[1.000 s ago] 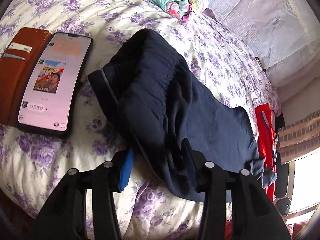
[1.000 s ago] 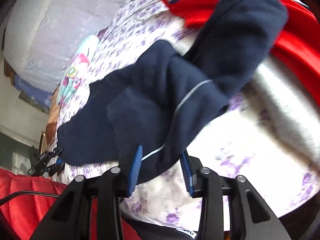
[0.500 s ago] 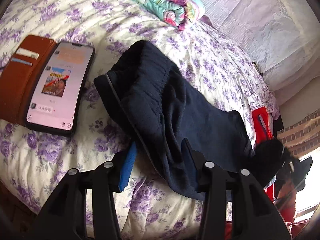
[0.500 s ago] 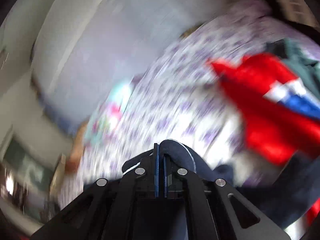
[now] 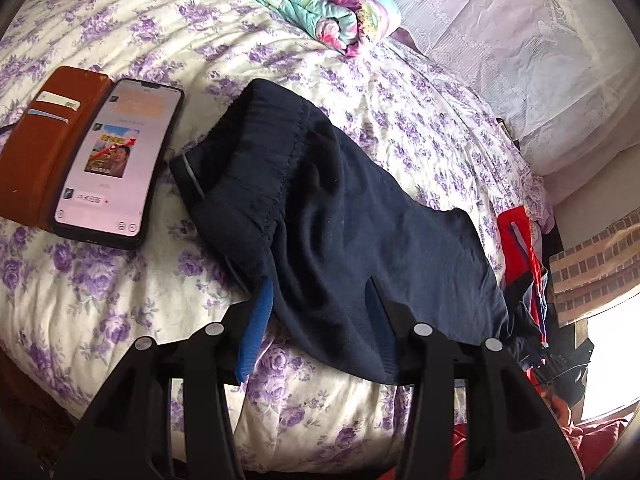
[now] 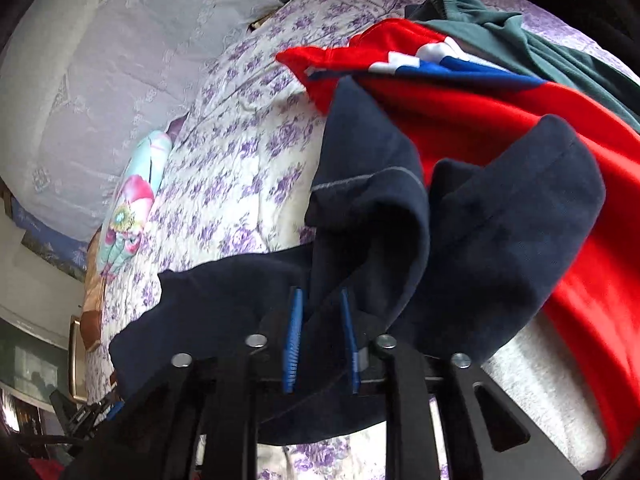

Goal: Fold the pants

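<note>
On the bed: wide quilt [image 5: 120, 312] with purple flowers, carrying everything below.
Pants [image 5: 340, 216]: dark navy, lying across the quilt's near half; waistband end up near the phone, long axis slanting down and right toward the bed's edge by the window.
Leg end [image 6: 500, 240]: bunched and lifted in the right wrist view, draped partly over a red garment [image 6: 520, 120]; grey piping visible along one seam.
Other clutter: folded floral blanket [image 5: 320, 4] far off near the headboard; green garment [image 6: 520, 40] behind the red one; phone [image 5: 116, 160] in an open brown case, just left of the waistband, not touching as far as visible.
Left gripper [image 5: 316, 320]: fingers wide apart, straddling the near edge of the hip area, cloth lying between them but not pinched.
Right gripper [image 6: 320, 312]: fingers drawn close with navy cloth running between the blue pads; looks like a grip, though a narrow gap shows.
Deciding relation: pants stretch away and rightward from the left fingers, so the right gripper, already at the leg end, is nearer the part to bring over toward the waistband.
Risk, as a judgement: red garment dragging along with the leg.
</note>
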Tool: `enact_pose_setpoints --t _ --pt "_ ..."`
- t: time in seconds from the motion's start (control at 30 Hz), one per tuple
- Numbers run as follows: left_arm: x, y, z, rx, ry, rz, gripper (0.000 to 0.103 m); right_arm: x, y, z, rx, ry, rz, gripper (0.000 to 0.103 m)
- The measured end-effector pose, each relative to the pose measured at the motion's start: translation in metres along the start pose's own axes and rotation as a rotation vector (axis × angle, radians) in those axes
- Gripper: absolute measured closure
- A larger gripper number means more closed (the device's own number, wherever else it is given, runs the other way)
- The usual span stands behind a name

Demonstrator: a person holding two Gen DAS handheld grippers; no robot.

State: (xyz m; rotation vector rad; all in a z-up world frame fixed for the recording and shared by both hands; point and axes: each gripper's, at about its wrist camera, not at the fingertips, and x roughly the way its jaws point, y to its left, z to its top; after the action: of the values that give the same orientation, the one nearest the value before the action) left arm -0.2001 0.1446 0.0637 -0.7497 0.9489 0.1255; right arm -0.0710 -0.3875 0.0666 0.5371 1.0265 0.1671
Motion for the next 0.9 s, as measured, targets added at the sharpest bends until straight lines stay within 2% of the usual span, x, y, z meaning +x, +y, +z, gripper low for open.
enact_pose_setpoints --t 0.2,0.37,0.47,0.5,0.6,0.67,0.7,0.73,0.77,0.8,0.83,0.9 --pt "0.011 0.010 -0.002 -0.061 0.045 -0.032 0.056 0.001 0.001 -0.009 0.005 0.022 -0.009 0.066" --pt "0.004 0.025 0.002 -0.082 0.020 0.025 0.056 -0.002 0.000 -0.011 0.005 0.024 -0.025 0.066" --pt "0.007 0.031 0.012 -0.104 0.015 0.016 0.056 0.002 0.001 -0.013 0.002 0.040 -0.040 0.066" --pt "0.009 0.029 0.015 -0.101 0.013 0.004 0.056 0.003 0.000 -0.013 0.004 0.045 -0.040 0.066" --pt "0.018 0.015 0.021 -0.048 0.019 0.038 0.045 0.005 0.000 -0.013 0.005 0.051 -0.046 0.066" --pt "0.028 0.014 0.022 -0.035 0.043 0.060 0.045 0.008 0.000 -0.013 0.010 0.061 -0.054 0.066" --pt "0.030 0.015 0.023 -0.040 0.046 0.061 0.051 0.009 -0.001 -0.014 0.014 0.067 -0.055 0.066" --pt "0.031 0.018 0.024 -0.045 0.042 0.071 0.061 0.009 -0.002 -0.014 0.017 0.070 -0.056 0.066" --pt "0.030 0.019 0.025 -0.044 0.038 0.087 0.068 0.009 -0.003 -0.015 0.017 0.071 -0.058 0.067" --pt "0.028 0.022 0.026 -0.043 0.034 0.093 0.083 0.008 -0.003 -0.015 0.016 0.072 -0.061 0.067" --pt "0.024 0.025 0.026 -0.046 0.027 0.092 0.087 0.008 -0.003 -0.016 0.015 0.073 -0.063 0.067" --pt "0.018 0.028 0.027 -0.061 0.016 0.057 0.088 0.010 -0.004 -0.017 0.015 0.080 -0.068 0.067"
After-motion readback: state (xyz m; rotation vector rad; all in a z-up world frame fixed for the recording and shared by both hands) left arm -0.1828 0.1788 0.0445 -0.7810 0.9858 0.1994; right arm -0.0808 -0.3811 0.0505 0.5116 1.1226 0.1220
